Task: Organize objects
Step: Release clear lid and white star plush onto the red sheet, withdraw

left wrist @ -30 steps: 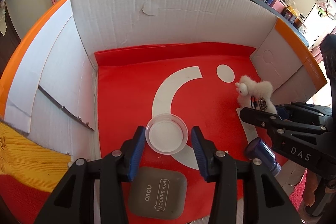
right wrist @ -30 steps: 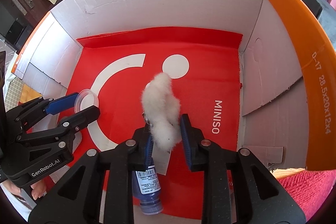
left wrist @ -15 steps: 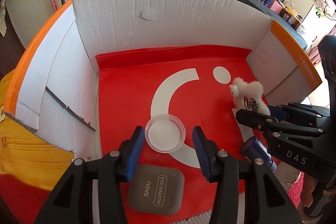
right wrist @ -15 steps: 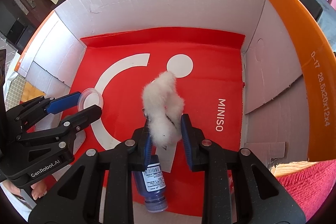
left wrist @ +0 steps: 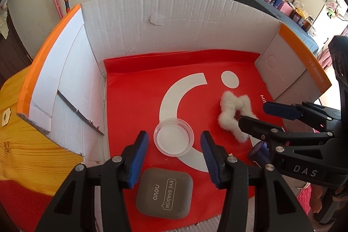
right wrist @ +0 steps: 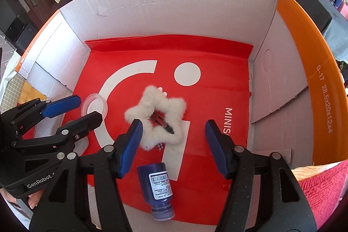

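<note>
A cardboard box (left wrist: 174, 21) is lined with a red bag (left wrist: 134, 101). My left gripper (left wrist: 174, 135) is open, with a clear round dish (left wrist: 173, 138) lying between its blue pads and touching neither. A grey eye shadow case (left wrist: 164, 192) lies flat just under that gripper. My right gripper (right wrist: 173, 125) has its jaws opening. A white fluffy star clip (right wrist: 152, 95) lies flat on the bag just ahead of its left pad, free of any grip. Below the right gripper, a blue bottle (right wrist: 157, 184) lies on its side.
The box walls stand on all far sides, with an orange flap (right wrist: 304, 58) at the right. The two grippers are close together, the left gripper (right wrist: 89, 108) just left of the star. A wooden table (left wrist: 32, 145) shows outside the box. Far half of the bag is bare.
The right jaws have spread apart and let go of the fluffy star, which now lies flat on the red bag instead of standing pinched. The left jaws stand slightly wider around the dish.
</note>
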